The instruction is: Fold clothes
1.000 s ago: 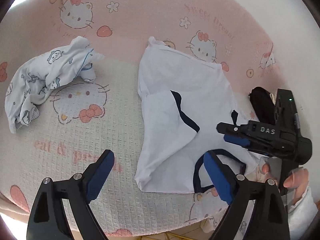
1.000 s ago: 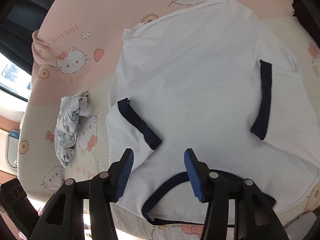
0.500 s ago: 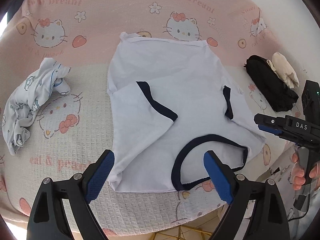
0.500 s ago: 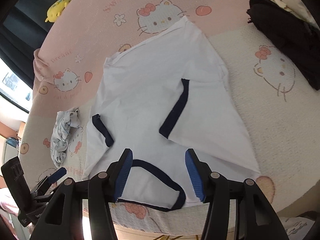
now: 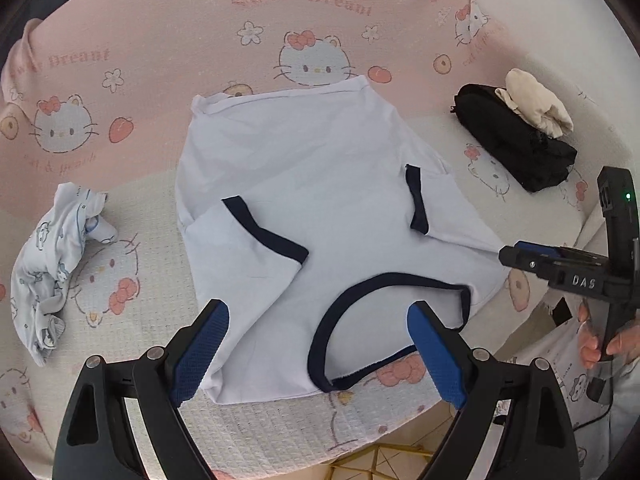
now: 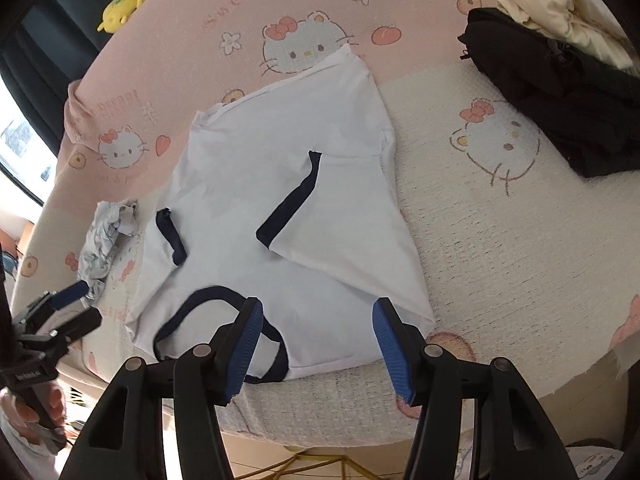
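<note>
A white T-shirt (image 5: 320, 200) with navy collar and sleeve trim lies flat on the bed, both sleeves folded inward, collar toward me; it also shows in the right wrist view (image 6: 280, 200). My left gripper (image 5: 318, 356) is open and empty above the collar edge. My right gripper (image 6: 316, 340) is open and empty over the shirt's near edge, and shows at the right of the left wrist view (image 5: 520, 256). The left gripper appears at the lower left of the right wrist view (image 6: 60, 308).
A crumpled printed garment (image 5: 56, 256) lies left of the shirt. Folded black (image 5: 516, 148) and cream (image 5: 536, 104) clothes sit at the right. The pink-and-cream Hello Kitty blanket (image 5: 120, 60) covers the bed; its front edge is just below the grippers. A yellow plush toy (image 6: 124, 4) sits far back.
Both grippers have drawn back from the shirt toward the bed's front edge and stayed open. The right sleeve now lies folded inward on the shirt.
</note>
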`<state>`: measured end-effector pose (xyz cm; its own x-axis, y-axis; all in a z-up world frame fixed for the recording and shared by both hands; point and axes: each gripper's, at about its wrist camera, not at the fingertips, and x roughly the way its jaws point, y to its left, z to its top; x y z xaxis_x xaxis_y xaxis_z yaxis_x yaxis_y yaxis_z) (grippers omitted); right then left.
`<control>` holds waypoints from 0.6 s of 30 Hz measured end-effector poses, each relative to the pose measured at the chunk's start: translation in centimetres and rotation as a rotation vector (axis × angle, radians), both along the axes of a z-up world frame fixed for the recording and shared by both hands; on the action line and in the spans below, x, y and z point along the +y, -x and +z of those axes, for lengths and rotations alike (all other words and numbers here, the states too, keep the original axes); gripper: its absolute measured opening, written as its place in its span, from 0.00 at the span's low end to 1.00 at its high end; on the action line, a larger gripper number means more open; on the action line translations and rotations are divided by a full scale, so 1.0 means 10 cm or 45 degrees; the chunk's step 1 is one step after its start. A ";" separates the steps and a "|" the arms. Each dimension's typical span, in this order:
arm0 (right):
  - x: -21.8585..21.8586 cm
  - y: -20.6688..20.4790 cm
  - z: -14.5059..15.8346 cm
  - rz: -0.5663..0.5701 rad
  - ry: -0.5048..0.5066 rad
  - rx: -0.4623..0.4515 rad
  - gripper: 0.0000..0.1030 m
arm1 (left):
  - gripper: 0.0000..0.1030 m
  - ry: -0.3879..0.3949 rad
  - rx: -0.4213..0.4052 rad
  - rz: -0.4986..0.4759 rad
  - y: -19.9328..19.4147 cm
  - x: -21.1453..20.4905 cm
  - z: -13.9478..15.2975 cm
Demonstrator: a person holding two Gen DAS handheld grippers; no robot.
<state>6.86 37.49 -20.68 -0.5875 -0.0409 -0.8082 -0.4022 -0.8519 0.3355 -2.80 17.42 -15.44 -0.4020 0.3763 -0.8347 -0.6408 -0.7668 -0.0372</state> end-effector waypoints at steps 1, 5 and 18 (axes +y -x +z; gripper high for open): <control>-0.03 -0.01 0.01 0.016 -0.048 -0.009 0.55 | 0.89 0.010 0.007 -0.013 0.00 0.04 -0.02; -0.26 -0.06 0.05 0.145 -0.348 -0.048 0.55 | 0.89 0.053 0.015 -0.103 -0.05 0.17 -0.10; -1.01 -0.12 -0.13 0.561 -1.124 -0.194 0.55 | 0.89 0.802 0.751 -0.684 -0.97 0.21 -0.68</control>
<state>8.08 27.35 -21.95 -0.5517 0.4217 -0.7195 0.0239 -0.8544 -0.5191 6.89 19.54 -22.23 -0.7212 0.1885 -0.6666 -0.6917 -0.1430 0.7079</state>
